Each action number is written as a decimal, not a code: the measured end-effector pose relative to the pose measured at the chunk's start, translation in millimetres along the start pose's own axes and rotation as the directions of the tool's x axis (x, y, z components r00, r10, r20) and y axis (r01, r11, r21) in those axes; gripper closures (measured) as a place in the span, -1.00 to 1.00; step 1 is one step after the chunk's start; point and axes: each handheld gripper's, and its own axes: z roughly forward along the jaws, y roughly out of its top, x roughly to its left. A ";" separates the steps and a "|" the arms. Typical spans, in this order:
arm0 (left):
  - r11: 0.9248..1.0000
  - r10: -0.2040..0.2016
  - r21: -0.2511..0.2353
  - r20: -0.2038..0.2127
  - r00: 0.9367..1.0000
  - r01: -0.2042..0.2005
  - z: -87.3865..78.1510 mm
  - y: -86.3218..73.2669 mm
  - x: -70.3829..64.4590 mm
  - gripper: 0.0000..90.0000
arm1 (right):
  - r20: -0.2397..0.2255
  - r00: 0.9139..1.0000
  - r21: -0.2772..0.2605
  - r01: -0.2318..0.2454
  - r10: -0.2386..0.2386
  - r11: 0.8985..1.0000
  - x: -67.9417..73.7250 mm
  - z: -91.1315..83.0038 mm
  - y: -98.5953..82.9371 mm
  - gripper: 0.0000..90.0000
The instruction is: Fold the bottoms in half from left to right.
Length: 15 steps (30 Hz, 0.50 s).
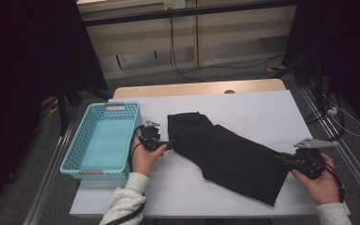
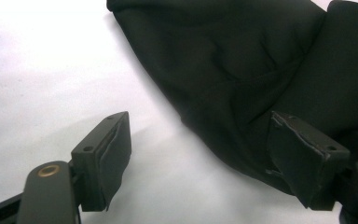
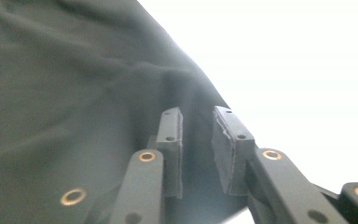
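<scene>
A black garment (image 1: 225, 154) lies spread diagonally across the white table (image 1: 262, 112). My left gripper (image 1: 167, 145) is at the garment's left edge with its jaws wide open. In the left gripper view the garment (image 2: 242, 60) has its edge running between the two pads of the left gripper (image 2: 207, 154), and the right pad sits over the fabric. My right gripper (image 1: 279, 158) is at the garment's lower right edge. In the right gripper view its jaws (image 3: 198, 128) are drawn close together, with a ridge of the dark fabric (image 3: 74, 93) pinched between them.
A teal plastic basket (image 1: 77, 150) stands on the table's left side, just left of my left hand. Bare white tabletop lies behind and in front of the garment. The table's front edge runs close to both forearms. Cables trail on the floor beyond.
</scene>
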 end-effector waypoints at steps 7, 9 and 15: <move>1.000 0.005 0.001 0.001 1.000 -0.005 0.7 0.0 -1.2 -0.50 | -0.021 0.997 0.068 0.069 -0.068 0.995 8.4 8.6 -1.1 0.80; 1.000 0.003 -0.001 0.002 1.000 -0.003 0.5 0.0 -1.2 -0.50 | -0.034 0.995 0.077 0.094 -0.091 0.993 14.0 12.0 0.1 0.80; 1.000 0.005 -0.002 0.002 1.000 -0.005 0.6 -0.1 -0.7 -0.50 | -0.108 0.986 0.081 0.136 -0.127 0.987 31.0 20.9 1.5 0.72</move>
